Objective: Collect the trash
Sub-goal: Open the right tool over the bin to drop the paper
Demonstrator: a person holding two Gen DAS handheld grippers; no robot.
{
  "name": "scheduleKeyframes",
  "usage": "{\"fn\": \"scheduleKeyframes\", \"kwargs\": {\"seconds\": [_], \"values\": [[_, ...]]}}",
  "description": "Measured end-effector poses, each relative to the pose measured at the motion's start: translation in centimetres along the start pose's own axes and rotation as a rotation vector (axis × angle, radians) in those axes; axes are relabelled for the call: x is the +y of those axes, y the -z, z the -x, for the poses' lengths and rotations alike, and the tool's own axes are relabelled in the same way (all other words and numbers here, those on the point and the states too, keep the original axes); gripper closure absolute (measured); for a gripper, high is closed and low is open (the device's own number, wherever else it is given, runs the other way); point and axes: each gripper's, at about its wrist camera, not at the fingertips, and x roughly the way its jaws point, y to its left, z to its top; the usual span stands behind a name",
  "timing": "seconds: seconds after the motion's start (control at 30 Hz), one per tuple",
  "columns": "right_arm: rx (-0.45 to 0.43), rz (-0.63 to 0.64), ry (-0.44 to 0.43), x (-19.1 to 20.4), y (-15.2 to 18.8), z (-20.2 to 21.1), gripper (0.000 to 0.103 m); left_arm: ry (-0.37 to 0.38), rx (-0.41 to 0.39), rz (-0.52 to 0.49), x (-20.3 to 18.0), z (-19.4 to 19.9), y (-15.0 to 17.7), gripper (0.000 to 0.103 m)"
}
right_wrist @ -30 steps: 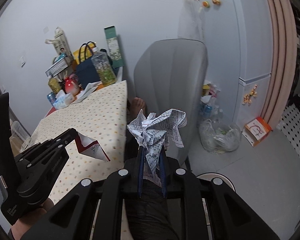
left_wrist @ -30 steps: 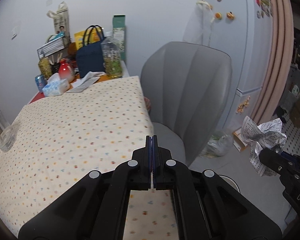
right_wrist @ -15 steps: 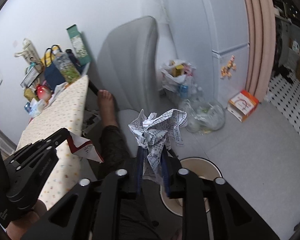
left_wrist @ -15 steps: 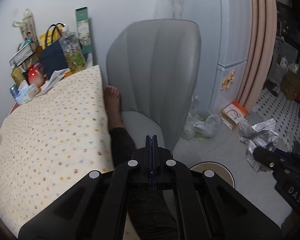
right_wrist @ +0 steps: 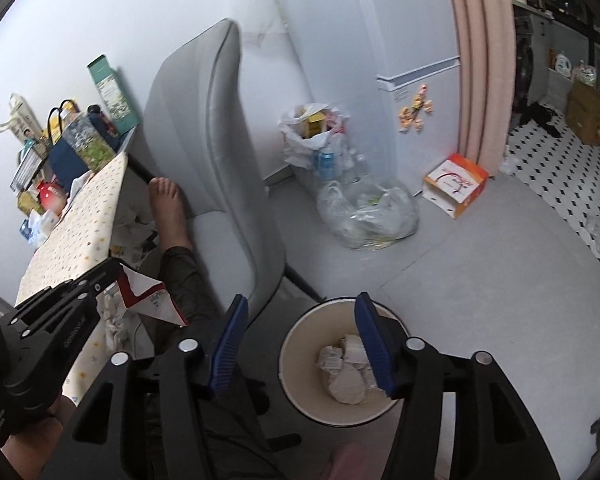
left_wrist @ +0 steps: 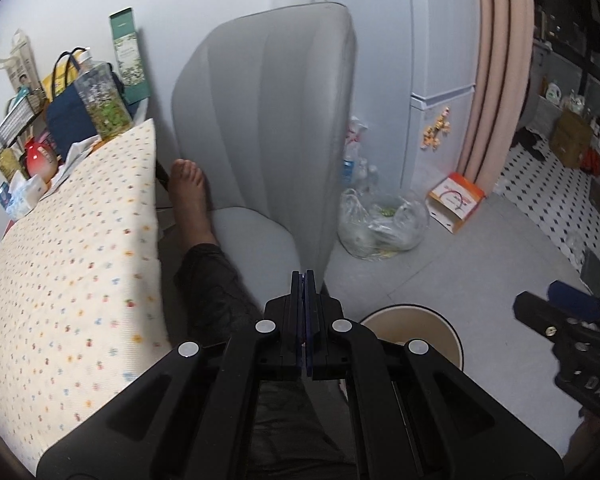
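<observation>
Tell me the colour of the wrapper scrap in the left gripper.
Red and white wrapper scrap, clearest in the right wrist view.

Crumpled paper [right_wrist: 342, 368] in bin [right_wrist: 296, 340]; red-white wrapper [right_wrist: 150, 300], apparently gripped.

A home: fridge [right_wrist: 416, 60], grey chair [left_wrist: 268, 120], cluttered cloth-covered table [left_wrist: 72, 248].

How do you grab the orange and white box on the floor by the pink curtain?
Probably pinch the orange and white cardboard box across a thin edge, coming down from above: it lies flat, broad face up, which looks too wide. Use the right gripper, opening with nothing between its jaws; the left gripper holds a red and white paper scrap.
</observation>
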Motion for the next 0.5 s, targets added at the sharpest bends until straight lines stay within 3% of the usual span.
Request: {"fn": "scheduleKeyframes", "kwargs": {"seconds": [0.5], "values": [[-0.051, -0.067, 0.109, -6.0, 0.6, 3.4, 0.034, 0.122, 0.060, -0.106, -7.2, -1.8, 1.0, 0.101]]}}
